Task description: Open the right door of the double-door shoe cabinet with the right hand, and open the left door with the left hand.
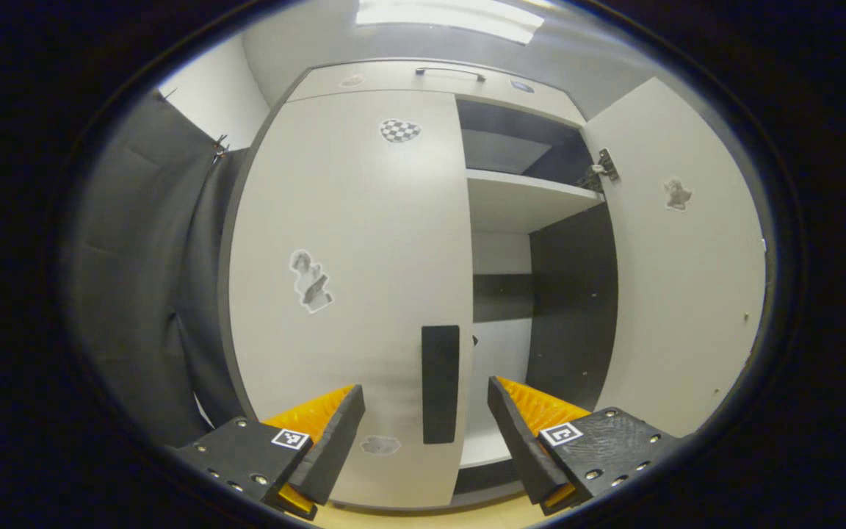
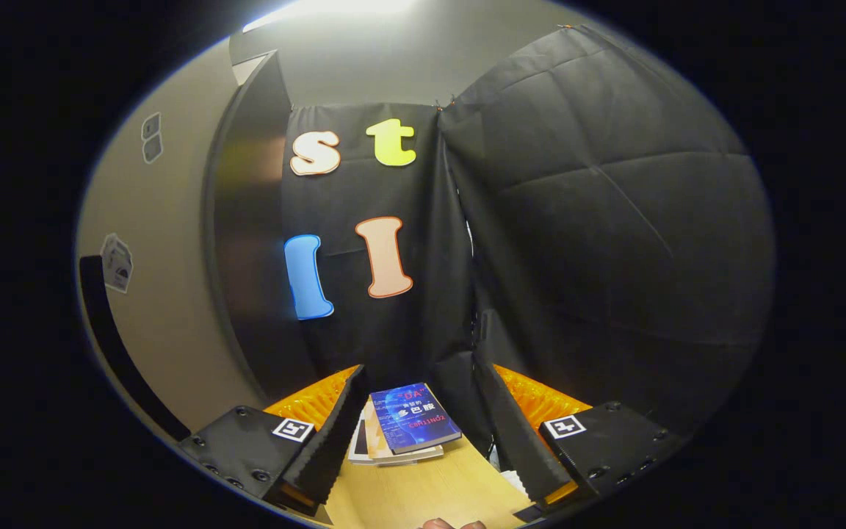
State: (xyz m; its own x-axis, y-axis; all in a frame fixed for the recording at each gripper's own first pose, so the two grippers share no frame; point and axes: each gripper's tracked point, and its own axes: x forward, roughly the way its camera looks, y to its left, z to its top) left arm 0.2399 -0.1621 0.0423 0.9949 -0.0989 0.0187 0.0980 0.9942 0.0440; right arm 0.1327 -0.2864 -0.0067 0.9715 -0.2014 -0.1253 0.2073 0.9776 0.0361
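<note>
Ribbed wedge tongs (image 1: 427, 433) gape before flat handle (image 1: 440, 383) — smooth left door (image 1: 353, 250).

Left door (image 1: 349, 242): smooth matt laminate-like panel, pale, paper-looking stickers stuck on; handle (image 1: 440, 383) at lower centre flat matt dark. Right door (image 1: 676, 279) at right of frame same matt finish, metal hinge (image 1: 602, 167) slightly shiny. Shelf (image 1: 529, 192) smooth, matt. In right gripper view: booth wall (image 2: 606, 242) creased matt cloth; book (image 2: 414, 417) cover glossy paper; floor (image 2: 423, 488) at bottom smooth wood-look.
</note>
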